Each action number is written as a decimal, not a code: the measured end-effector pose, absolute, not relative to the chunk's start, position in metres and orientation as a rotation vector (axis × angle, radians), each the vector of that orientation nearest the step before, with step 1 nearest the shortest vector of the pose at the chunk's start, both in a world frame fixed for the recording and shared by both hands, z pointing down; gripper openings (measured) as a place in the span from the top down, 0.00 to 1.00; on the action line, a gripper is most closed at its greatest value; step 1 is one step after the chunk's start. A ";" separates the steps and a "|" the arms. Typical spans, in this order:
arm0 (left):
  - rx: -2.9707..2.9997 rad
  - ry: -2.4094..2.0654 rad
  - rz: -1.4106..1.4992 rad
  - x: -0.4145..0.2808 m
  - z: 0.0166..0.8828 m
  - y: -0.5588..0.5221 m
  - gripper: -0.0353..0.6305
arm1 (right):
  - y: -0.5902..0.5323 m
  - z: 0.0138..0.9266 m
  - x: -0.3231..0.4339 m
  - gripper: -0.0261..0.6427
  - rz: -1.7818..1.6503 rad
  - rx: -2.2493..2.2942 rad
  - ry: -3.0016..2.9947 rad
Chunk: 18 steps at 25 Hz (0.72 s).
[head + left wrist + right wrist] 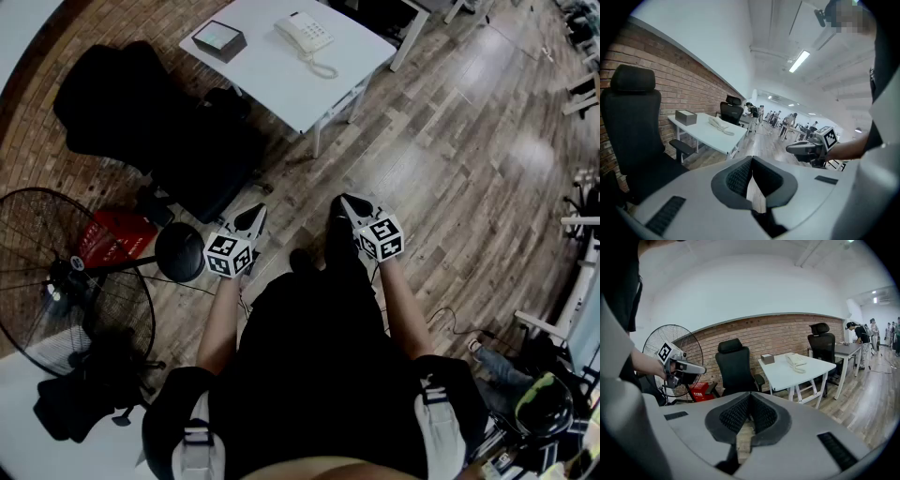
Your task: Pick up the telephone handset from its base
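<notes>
Handset [300,32] well ahead of both tongs [251,220] [354,207]

My head camera looks steeply down over my body at the wooden floor [450,159], with the white tabletop [281,75] well ahead. The cameras on my left tongs [253,217] and right tongs [350,203] face forward along their tips. Both share that distant tabletop, seemingly from slightly different slants.

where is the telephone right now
In the head view the telephone sits on the white table at top centre, just right of the small box.
</notes>
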<state>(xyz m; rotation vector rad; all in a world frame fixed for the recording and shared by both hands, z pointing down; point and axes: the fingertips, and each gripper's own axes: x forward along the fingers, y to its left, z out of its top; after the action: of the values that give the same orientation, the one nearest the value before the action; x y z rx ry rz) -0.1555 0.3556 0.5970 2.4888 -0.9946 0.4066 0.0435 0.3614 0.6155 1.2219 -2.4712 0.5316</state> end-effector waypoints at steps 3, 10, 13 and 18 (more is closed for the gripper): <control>2.511 -0.987 0.391 -0.165 0.591 0.368 0.92 | 0.373 0.615 0.031 0.97 0.521 1.225 -2.463; 2.492 -1.006 0.269 -0.185 0.573 0.373 0.92 | 0.374 0.611 0.008 0.97 0.512 1.213 -2.483; 2.491 -1.010 0.276 -0.189 0.573 0.369 0.92 | 0.371 0.608 0.001 0.97 0.540 1.199 -2.509; 2.488 -1.003 0.283 -0.183 0.574 0.354 0.92 | 0.356 0.605 0.007 0.97 0.552 1.206 -2.511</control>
<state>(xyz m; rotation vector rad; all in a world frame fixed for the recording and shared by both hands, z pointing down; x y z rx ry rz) -0.1833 0.3538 0.5737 2.4878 -1.0030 0.2827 0.0072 0.3556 0.6045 1.2064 -2.5111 0.5524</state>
